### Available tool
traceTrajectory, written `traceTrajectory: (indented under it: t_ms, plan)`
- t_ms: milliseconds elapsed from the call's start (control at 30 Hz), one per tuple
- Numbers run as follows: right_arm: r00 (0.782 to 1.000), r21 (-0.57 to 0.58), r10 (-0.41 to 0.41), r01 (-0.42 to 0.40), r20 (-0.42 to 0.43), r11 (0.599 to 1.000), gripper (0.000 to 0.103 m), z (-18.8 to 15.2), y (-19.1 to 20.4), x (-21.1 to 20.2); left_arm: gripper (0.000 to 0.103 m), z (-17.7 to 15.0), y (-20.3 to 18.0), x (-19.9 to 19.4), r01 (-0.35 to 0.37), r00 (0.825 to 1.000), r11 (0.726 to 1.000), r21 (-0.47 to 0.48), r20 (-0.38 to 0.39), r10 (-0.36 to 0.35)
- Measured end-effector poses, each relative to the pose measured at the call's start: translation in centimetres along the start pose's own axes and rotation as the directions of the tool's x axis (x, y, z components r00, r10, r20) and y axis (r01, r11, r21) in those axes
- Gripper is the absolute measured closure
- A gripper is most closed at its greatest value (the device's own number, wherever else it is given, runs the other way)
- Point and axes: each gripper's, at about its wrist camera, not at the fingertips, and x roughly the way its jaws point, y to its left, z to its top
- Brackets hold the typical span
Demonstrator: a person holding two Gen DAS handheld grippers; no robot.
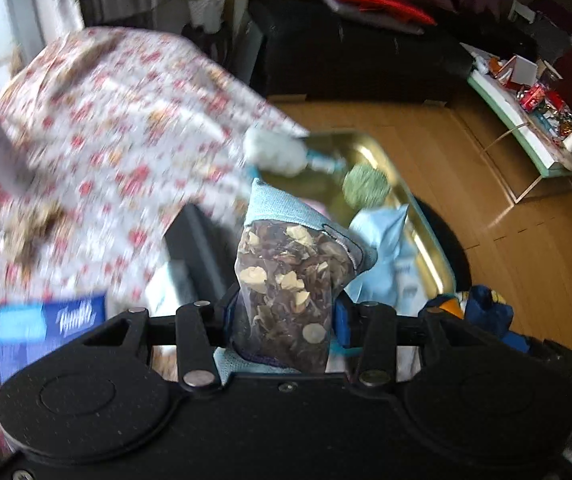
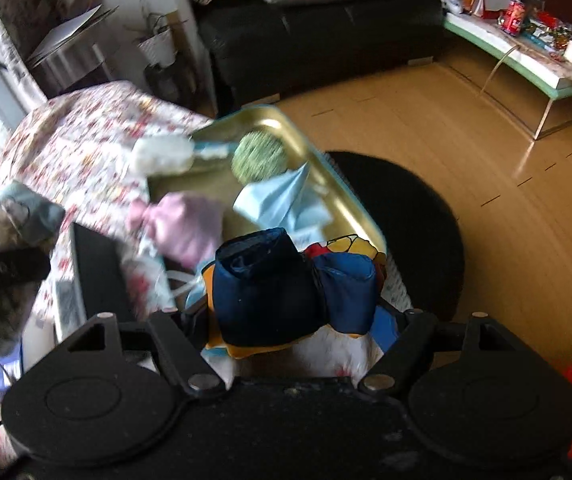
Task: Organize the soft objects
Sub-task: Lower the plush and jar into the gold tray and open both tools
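Observation:
My left gripper (image 1: 283, 320) is shut on a potpourri sachet (image 1: 290, 276), clear-fronted with a light blue fabric top, held above the floral table. It also shows at the left edge of the right wrist view (image 2: 9, 220). My right gripper (image 2: 294, 320) is shut on a folded navy blue bag (image 2: 269, 288) with yellow and red print, held over the near end of the gold tray (image 2: 350, 204). In the tray lie a white fluffy duster (image 2: 161, 154), a green pompom ball (image 2: 259, 156), a pale blue cloth (image 2: 281, 200) and a pink pouch (image 2: 189, 224).
The floral tablecloth (image 1: 105, 120) covers the table. A blue tissue pack (image 1: 45, 324) and a black box (image 2: 97, 264) lie on it. A black round rug (image 2: 406, 224) lies on the wood floor. A black sofa (image 2: 318, 28) and a cluttered low table (image 2: 526, 40) stand behind.

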Motion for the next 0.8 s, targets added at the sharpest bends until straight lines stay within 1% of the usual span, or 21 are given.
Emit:
traceTrajectory:
  t_ms: [267,433,500,533,567,600,633,700,800]
  plan:
    - [1.000,0.020,-0.016,0.015,0.024,1.000,0.027,3.4,-0.6,2.2,0.058,5.2,-3.0,3.0,0.046,0.999,0.998,0.050,0.022,-0.047]
    - [0.999,0.030,-0.019,0.018,0.029,0.999,0.026,5.0,-1.0,3.5,0.058,7.9,-4.8,5.9,0.052,0.998,0.996,0.073,0.021,-0.054]
    - [0.999,0.038,-0.011,0.010,0.031,0.999,0.025,5.4,-1.3,4.1,0.056,8.5,-5.2,7.1,0.049,0.999,0.996,0.078,0.014,-0.050]
    - [0.999,0.038,-0.005,0.003,0.032,0.999,0.022,5.7,-1.4,4.4,0.053,8.7,-5.3,7.6,0.046,0.999,0.996,0.078,0.015,-0.047]
    - [0.999,0.034,0.005,-0.007,0.038,0.999,0.021,5.9,-1.3,4.8,0.044,8.8,-5.4,8.1,0.046,0.999,0.996,0.079,0.019,-0.047]
    - [0.999,0.033,0.010,-0.011,0.045,0.999,0.013,6.0,-1.3,5.1,0.038,8.8,-5.4,8.5,0.036,0.999,0.996,0.080,0.024,-0.038]
    - [0.999,0.035,0.010,-0.012,0.051,0.999,0.009,6.0,-1.4,5.2,0.028,8.8,-5.4,8.8,0.023,0.999,0.997,0.077,0.030,-0.025]
    - [0.999,0.032,0.016,-0.017,0.051,0.999,0.009,5.8,-1.4,5.4,0.026,8.4,-5.1,9.0,0.011,0.999,0.997,0.076,0.042,-0.015]
    - [0.999,0.032,0.026,-0.027,0.037,0.999,0.009,5.5,-1.5,5.6,0.026,8.0,-4.7,9.3,-0.004,1.000,0.997,0.080,0.028,0.002]
